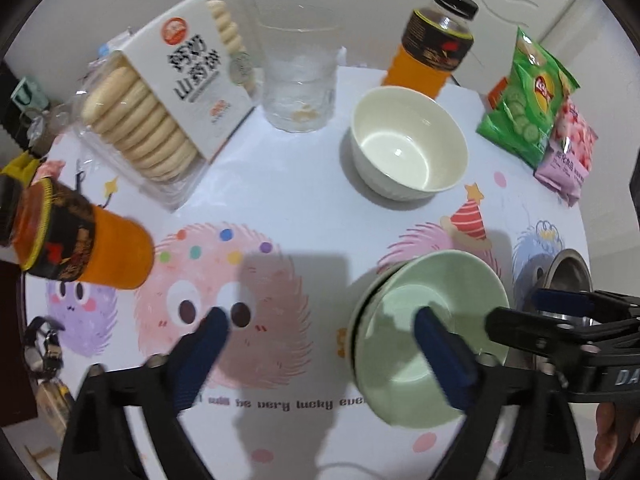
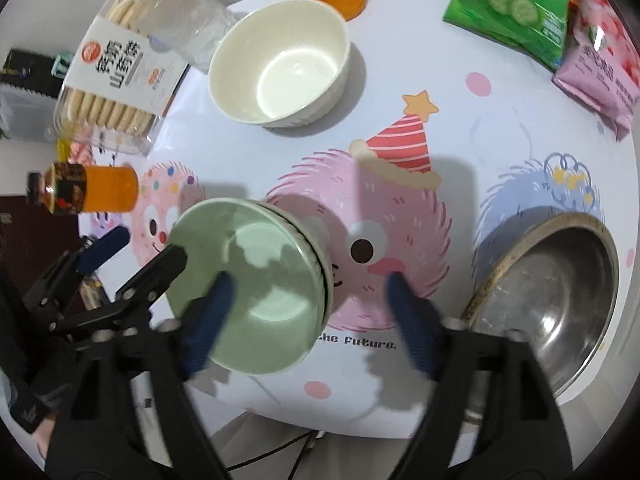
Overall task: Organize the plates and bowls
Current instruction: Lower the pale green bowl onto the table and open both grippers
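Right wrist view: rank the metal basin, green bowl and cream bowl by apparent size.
1. Metal basin, though partly cut off.
2. Green bowl and cream bowl look alike; the green one is nearer the camera, so no ranking.

Pale green bowl (image 1: 430,336) sits at 5 o'clock, cream bowl (image 1: 408,142) at 1. Tablecloth (image 1: 304,208) is white with fuzzy pink and purple monsters. Orange bottles (image 1: 432,40), green chip bag (image 1: 524,100), steel bowl (image 2: 556,292).
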The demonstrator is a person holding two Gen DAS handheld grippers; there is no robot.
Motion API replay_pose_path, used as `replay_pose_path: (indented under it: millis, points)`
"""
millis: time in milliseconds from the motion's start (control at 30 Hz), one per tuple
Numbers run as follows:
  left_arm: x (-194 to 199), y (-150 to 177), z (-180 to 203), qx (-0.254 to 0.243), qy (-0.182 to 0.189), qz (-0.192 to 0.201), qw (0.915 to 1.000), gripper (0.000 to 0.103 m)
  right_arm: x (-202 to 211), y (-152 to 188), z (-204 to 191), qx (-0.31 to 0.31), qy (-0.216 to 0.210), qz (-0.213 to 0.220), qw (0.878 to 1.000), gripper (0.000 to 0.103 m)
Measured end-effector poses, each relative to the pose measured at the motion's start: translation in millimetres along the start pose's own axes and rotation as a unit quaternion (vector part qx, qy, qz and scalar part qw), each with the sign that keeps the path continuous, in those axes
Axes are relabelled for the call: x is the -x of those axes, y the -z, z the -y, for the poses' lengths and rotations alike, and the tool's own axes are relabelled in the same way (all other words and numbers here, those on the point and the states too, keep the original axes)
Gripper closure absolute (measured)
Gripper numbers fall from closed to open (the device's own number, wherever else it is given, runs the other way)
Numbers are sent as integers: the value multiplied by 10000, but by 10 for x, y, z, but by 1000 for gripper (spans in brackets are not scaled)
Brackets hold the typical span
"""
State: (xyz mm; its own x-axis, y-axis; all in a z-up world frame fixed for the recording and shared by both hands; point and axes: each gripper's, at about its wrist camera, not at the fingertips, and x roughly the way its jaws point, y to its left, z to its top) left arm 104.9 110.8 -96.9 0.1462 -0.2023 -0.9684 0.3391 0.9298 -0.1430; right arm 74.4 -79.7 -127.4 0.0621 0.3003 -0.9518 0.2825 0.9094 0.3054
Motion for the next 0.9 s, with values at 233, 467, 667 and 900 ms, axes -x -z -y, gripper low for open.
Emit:
replay_pose_path:
  millis: [233, 467, 667, 900]
  points:
    - [294, 19, 15, 70, -203, 222, 9995, 0, 272, 95, -3, -25, 72, 194, 9998, 0]
    - [532, -1, 90, -38, -186, 459, 9988, 0, 583, 141, -20, -182, 75, 569, 9982, 0]
    - [564, -14, 60, 34, -151, 524, 9985, 0, 707, 148, 56, -487, -55, 787, 9957, 0]
    - [315, -155, 25, 137, -193, 336, 9992, 0, 624, 52, 205, -742, 173, 730, 9944, 0]
